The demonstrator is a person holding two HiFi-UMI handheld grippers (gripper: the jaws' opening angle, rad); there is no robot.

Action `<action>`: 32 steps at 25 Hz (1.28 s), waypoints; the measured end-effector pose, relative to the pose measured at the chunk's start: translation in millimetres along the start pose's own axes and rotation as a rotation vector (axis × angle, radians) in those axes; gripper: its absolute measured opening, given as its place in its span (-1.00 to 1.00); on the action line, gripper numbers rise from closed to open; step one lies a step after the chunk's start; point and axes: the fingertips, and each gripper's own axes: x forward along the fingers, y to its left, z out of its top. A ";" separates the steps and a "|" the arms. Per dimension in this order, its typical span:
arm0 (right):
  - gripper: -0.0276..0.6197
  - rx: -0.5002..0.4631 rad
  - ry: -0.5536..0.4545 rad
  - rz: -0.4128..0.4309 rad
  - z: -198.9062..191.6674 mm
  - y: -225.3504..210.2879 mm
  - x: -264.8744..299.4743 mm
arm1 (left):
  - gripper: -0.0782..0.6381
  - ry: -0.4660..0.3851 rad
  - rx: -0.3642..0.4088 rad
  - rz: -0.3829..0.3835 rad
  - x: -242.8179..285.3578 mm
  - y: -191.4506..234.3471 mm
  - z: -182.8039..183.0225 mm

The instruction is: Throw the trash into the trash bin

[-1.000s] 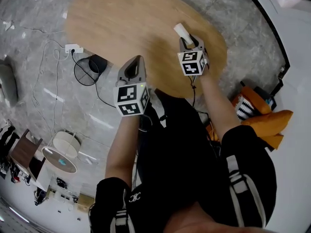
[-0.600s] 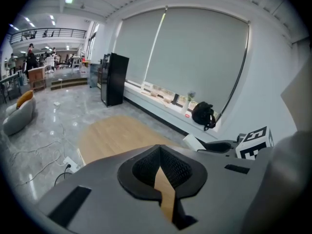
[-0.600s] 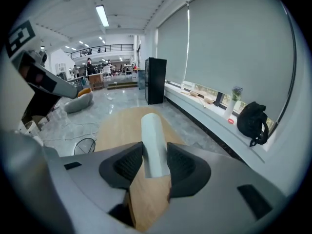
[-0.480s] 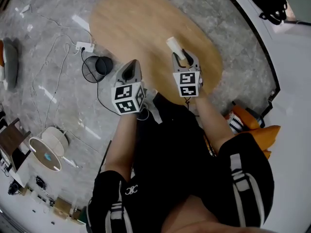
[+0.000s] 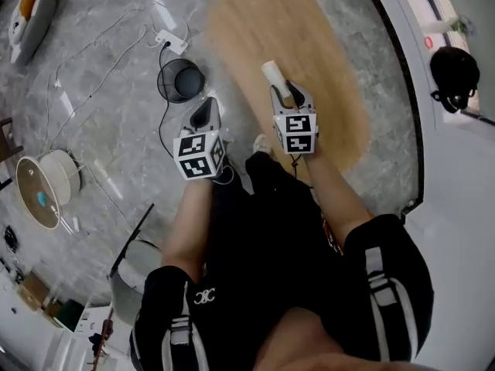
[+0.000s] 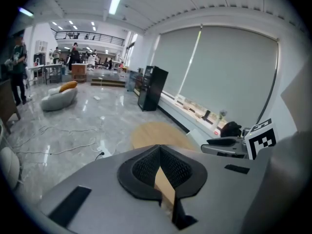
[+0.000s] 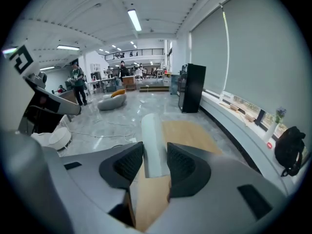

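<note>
We hold the left hand-held gripper (image 6: 159, 150) clenched on nothing. Our right hand-held gripper (image 7: 153, 151) grasps the white roll (image 7: 151, 130) over the wooden desk (image 5: 332, 60). Farther off, the black trash bin (image 5: 184, 79) stands on the floor beside the desk.

Table (image 5: 329, 60): pale matt wood. Floor (image 5: 100, 130): glossy grey stone, veined. Bin (image 5: 180, 81): dark wire mesh. Trash (image 5: 275, 76): smooth, white, matt.

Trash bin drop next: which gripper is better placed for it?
Right. The right gripper is shut on the white roll of trash; the left gripper is shut and empty, though it hangs nearer the black bin.
</note>
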 end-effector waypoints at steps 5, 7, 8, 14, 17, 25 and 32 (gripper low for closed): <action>-0.44 -0.029 0.031 0.081 32.0 91.4 50.7 | -0.75 -0.019 -0.067 0.093 -30.0 99.7 -5.5; -0.44 -0.052 0.028 0.103 43.3 123.9 70.9 | -0.75 -0.018 -0.095 0.116 -38.4 134.9 -9.9; -0.44 -0.061 0.032 0.113 47.7 139.9 80.7 | -0.75 -0.016 -0.104 0.124 -41.5 151.8 -12.7; -0.44 -0.109 0.106 0.189 43.5 227.1 135.5 | -0.75 -0.002 -0.146 0.158 -51.8 235.0 -35.8; -0.44 -0.143 0.166 0.211 25.2 257.3 170.5 | -0.75 0.011 -0.173 0.170 -47.1 269.2 -52.1; -0.44 -0.192 0.280 0.262 -53.3 328.0 283.9 | -0.75 0.056 -0.248 0.184 7.7 359.5 -146.6; -0.44 -0.234 0.331 0.274 -138.8 353.2 385.5 | -0.75 0.074 -0.258 0.169 86.6 413.1 -227.2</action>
